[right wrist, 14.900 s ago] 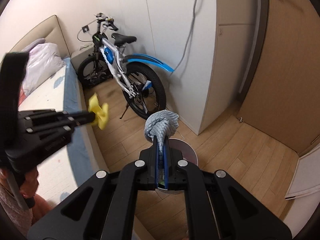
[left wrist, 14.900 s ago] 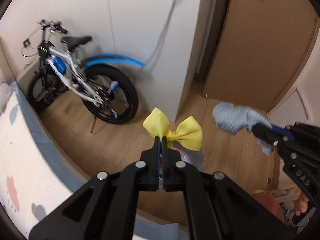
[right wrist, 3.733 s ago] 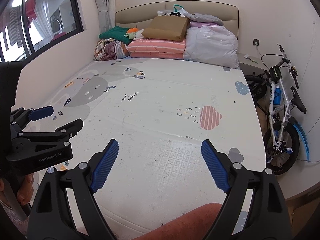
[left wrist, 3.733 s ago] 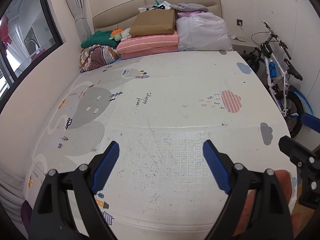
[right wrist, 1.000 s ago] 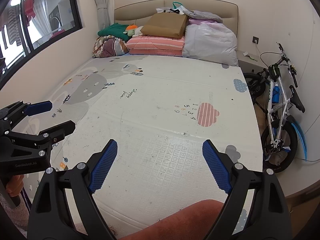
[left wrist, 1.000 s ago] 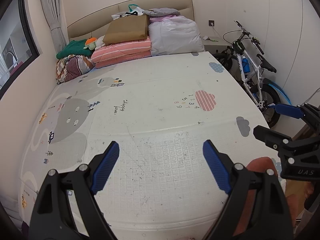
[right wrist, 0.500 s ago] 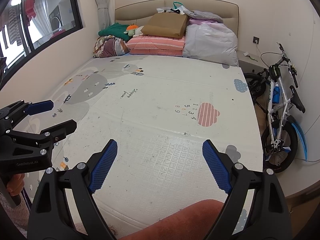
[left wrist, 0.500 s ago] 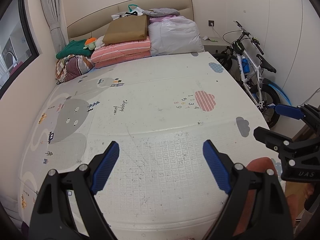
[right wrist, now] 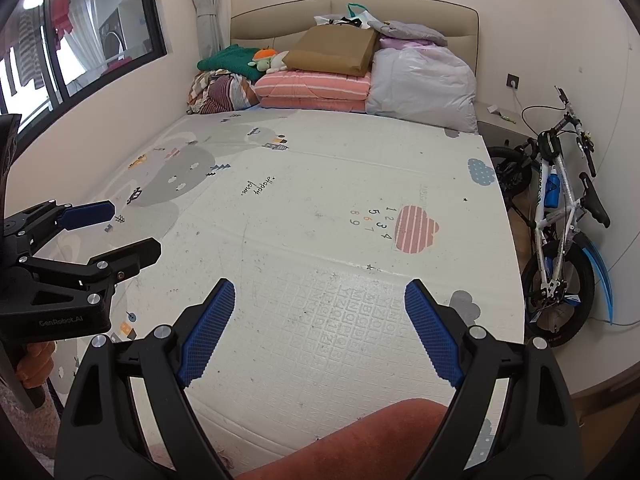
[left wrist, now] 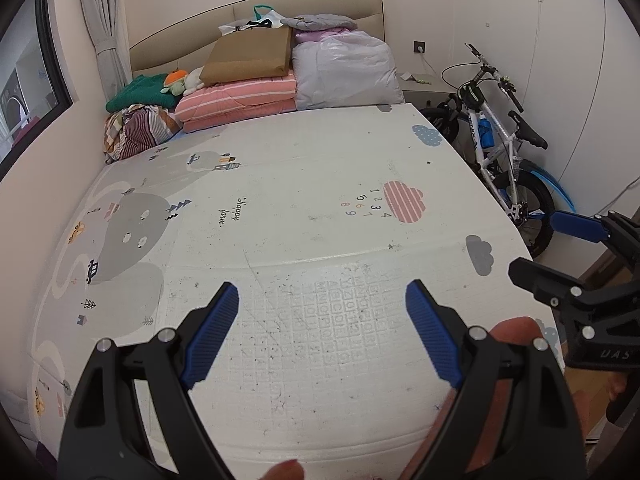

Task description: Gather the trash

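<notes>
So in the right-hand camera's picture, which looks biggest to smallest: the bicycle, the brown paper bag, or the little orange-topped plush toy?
1. Bicycle, tallest and widest of the three as seen here.
2. Brown paper bag on the striped bedding.
3. Plush toy, clearly smallest.
The bicycle stands nearer the camera than the other two, which flatters its size.

Play mat (left wrist: pixel 280 208) open ahead of both grippers; bedding pile (left wrist: pixel 256 80) blocks far end, bicycle (right wrist: pixel 560 216) right edge.

Bike (left wrist: pixel 506 160): rear wheel partly behind the right gripper (left wrist: pixel 568 256).
Bag (right wrist: pixel 352 14): mostly hidden behind the brown parcel (right wrist: pixel 334 54).
Left gripper (right wrist: pixel 120 232): body cut off by edge.
</notes>
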